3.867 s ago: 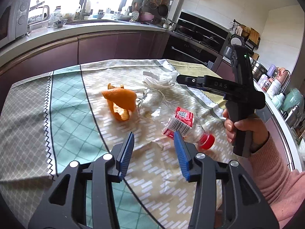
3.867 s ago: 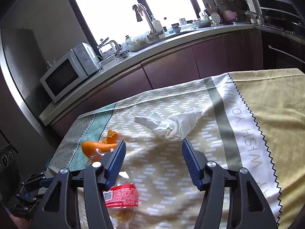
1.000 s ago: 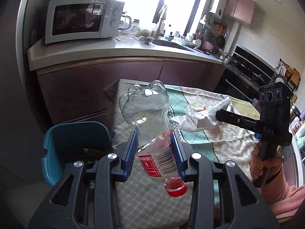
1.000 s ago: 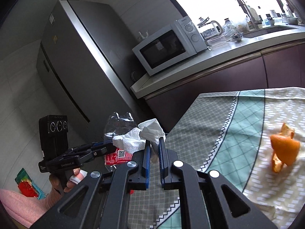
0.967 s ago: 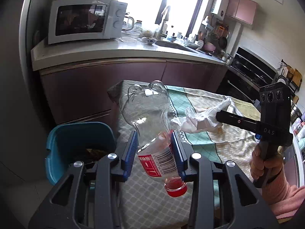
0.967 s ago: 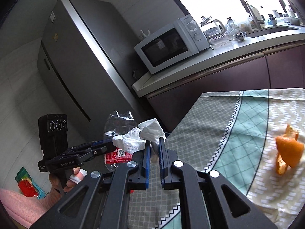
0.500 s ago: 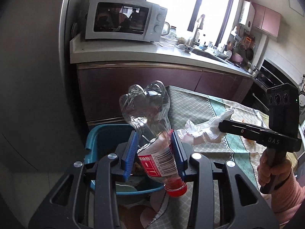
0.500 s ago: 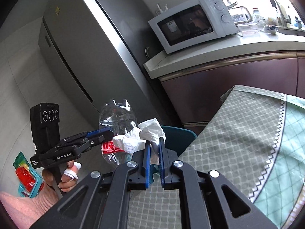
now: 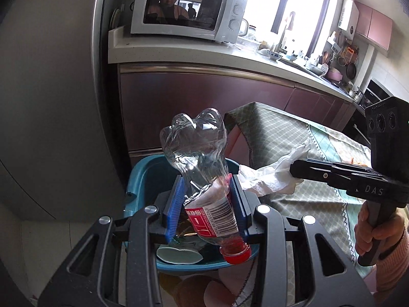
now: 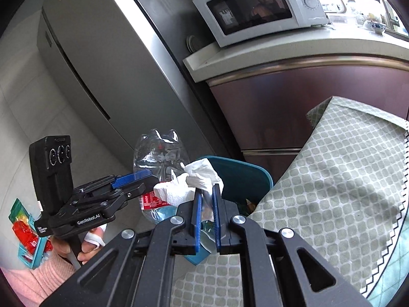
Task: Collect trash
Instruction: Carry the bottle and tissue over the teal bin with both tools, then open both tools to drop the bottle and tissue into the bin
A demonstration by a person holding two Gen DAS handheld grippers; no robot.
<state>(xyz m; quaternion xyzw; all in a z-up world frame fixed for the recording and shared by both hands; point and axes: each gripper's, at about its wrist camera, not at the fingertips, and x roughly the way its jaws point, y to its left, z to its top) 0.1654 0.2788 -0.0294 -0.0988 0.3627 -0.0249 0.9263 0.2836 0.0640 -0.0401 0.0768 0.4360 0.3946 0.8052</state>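
Note:
My left gripper is shut on a crushed clear plastic bottle with a red label and red cap, held cap-down over a teal trash bin. The bin stands on the floor beside the table and has rubbish inside. My right gripper is shut on a crumpled white tissue, held just above the bin's rim. In the right wrist view the left gripper and the bottle are to the left. In the left wrist view the right gripper holds the tissue right of the bottle.
The table with a green and beige patterned cloth is right of the bin. A steel fridge stands behind it, and a counter with a white microwave and maroon cabinets. A colourful packet lies on the floor at left.
Both grippers have swung left off the table, carrying the bottle and the tissue until they hang over the teal bin. The bin has come closer under them.

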